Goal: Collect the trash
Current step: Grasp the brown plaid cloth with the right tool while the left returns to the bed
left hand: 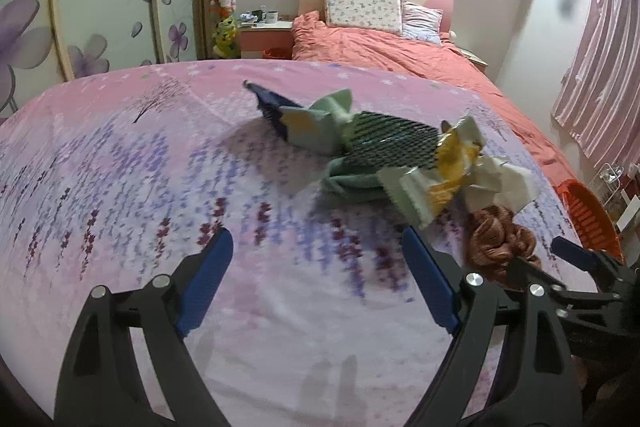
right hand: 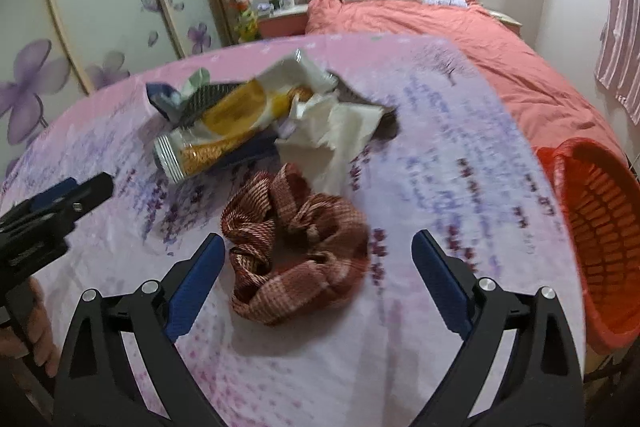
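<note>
We see the trash heaped together on the pink floral bedsheet [right hand: 440, 155]: a yellow snack wrapper [right hand: 224, 123] lying across a black mesh sleeve [left hand: 390, 143], with a dark blue packet [left hand: 268, 103] and pale green paper [left hand: 320, 123] at the far left of the heap and crumpled white paper [right hand: 340, 127] at its right. Just in front of the pile lies a reddish-brown plaid cloth [right hand: 296, 247], bunched up. Our right hand-held gripper [right hand: 318, 267] hovers with its blue fingers spread wide on either side of that cloth, gripping nothing. Our left hand-held gripper [left hand: 318, 275] is likewise wide open and empty, over bare sheet short of the pile. An orange basket [right hand: 600, 239] stands off the sheet's right edge, and beyond it all lies a bed with a coral cover [left hand: 400, 55].
</note>
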### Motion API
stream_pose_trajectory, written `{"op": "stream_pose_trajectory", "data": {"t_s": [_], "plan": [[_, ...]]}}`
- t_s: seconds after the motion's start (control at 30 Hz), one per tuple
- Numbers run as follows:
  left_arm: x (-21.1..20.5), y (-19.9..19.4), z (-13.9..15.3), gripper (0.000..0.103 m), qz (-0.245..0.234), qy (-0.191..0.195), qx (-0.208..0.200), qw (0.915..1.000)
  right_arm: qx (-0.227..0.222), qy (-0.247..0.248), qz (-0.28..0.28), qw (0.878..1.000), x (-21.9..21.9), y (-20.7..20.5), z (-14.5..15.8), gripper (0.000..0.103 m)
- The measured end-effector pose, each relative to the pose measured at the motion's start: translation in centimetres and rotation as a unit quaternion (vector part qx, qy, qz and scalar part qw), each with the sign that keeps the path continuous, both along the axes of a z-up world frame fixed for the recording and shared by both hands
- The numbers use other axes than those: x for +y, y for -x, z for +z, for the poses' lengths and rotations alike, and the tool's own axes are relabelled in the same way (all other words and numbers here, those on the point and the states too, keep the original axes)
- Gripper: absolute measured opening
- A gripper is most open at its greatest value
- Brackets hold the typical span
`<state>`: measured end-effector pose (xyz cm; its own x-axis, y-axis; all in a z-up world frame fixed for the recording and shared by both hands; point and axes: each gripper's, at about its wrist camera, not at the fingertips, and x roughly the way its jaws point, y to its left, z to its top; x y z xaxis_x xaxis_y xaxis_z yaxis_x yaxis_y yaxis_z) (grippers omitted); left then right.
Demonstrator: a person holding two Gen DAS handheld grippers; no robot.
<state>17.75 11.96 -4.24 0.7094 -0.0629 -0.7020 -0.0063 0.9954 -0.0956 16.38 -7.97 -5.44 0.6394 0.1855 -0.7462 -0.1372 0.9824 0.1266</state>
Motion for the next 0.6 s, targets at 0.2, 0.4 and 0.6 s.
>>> {"op": "stream_pose_trajectory", "data": {"t_s": [0.2,0.4,0.6], "plan": [[0.7,0.0,-1.0,0.085,0.002,0.005,0.007,1.0,0.033,0.009,-0.003,0.999,0.9,-0.7,-1.6,0.084],[-0.1,-0.3,-1.6,0.085,-0.006,0.012,0.012,0.9998,0.019,0.013,-0.004,1.0,0.5,0.4,-1.3,0.049],[-1.7,-0.9,-1.8,0.085,-0.023,0.018,0.012,0.9995,0.016,0.012,-0.032,0.999,-2.4,1.6,-1.3,0.039]]}}
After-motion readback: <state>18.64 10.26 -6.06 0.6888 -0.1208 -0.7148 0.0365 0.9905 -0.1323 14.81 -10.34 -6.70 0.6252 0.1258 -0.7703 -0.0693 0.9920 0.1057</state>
